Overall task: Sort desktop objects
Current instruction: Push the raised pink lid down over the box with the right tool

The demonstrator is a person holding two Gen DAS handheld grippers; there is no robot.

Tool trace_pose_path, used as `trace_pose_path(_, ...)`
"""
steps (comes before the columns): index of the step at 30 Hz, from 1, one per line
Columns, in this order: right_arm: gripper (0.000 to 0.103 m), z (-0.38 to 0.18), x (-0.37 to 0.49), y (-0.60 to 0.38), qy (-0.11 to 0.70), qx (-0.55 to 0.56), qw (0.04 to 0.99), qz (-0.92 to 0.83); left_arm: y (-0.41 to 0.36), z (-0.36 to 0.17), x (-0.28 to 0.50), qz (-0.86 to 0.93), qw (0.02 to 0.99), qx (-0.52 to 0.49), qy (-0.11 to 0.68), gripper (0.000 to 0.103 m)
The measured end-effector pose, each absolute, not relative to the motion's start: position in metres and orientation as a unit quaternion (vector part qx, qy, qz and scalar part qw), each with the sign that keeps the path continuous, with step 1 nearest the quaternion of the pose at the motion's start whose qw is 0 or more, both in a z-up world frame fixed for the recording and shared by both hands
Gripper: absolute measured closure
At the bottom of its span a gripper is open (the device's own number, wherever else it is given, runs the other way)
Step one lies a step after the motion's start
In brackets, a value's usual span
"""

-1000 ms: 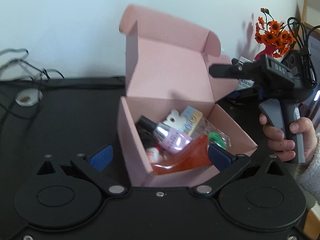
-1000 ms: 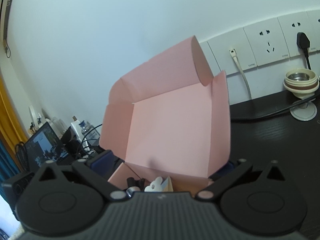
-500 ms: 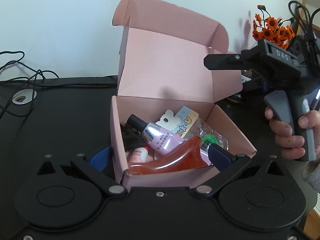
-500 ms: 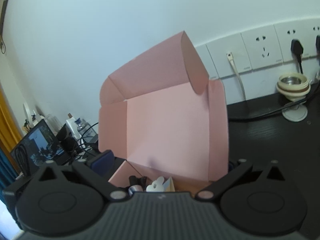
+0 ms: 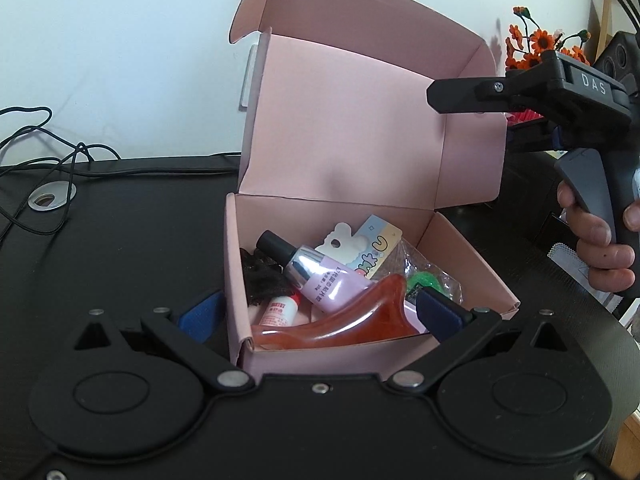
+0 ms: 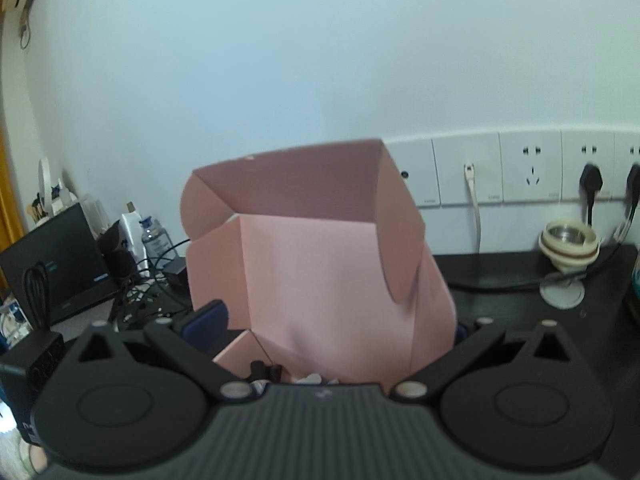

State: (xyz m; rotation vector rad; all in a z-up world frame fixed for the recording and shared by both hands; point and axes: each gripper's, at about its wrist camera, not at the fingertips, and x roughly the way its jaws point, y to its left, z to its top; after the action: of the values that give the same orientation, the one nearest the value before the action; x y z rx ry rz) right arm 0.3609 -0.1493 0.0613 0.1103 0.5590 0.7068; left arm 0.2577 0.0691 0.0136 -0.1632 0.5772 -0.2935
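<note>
On the black desk (image 5: pixel 120 216) stands a pink cardboard box (image 5: pixel 472 264), its lid (image 5: pixel 360 120) raised behind it, the front flap of the lid curling forward at the top. Inside the box lie a lilac tube with a black cap (image 5: pixel 320 272), a small white bottle with red print (image 5: pixel 280 310), an orange-red translucent piece (image 5: pixel 360 316) along the near wall, a pastel card with a white cloud-shaped hanger (image 5: pixel 368 248), something green in a clear wrapper (image 5: pixel 424 280) and a dark tangled item (image 5: pixel 260 276) against the left wall. The left gripper (image 5: pixel 320 312) is spread wide across the near part of the box: one blue pad (image 5: pixel 200 312) sits outside the left wall, the other over the box's right near corner, close to the orange-red piece (whether it touches the cardboard cannot be told). The right gripper (image 5: pixel 452 94), held in a hand (image 5: pixel 600 240) at the right, reaches toward the right side flap of the lid; in the right wrist view its fingers (image 6: pixel 208 316) stand apart on either side of the lid (image 6: pixel 320 280), not pressed together, and contact is unclear because that view is blurred. Behind the box run wall sockets (image 6: pixel 532 168) with plugs, and a cream-rimmed metal cup on a stand (image 6: pixel 568 240) sits at the right. Orange flowers (image 5: pixel 536 44) show beyond the right gripper, cables (image 5: pixel 48 140) trail over the desk's far left, and a dark screen (image 6: pixel 52 264) stands at the left of the right wrist view.
</note>
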Motion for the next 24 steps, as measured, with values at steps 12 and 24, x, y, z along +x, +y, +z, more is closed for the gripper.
trace_pose_path(12,0.001,0.071,0.369,-0.151,0.278,0.055,0.893,0.350,0.064,0.012,0.252,-0.141,0.946,-0.077,0.281,0.000)
trace_pose_path(24,0.001,0.071,0.334,-0.149,0.263,0.019,0.892,0.367,0.055,0.017,0.247,-0.129,0.952,-0.045,0.273,0.000)
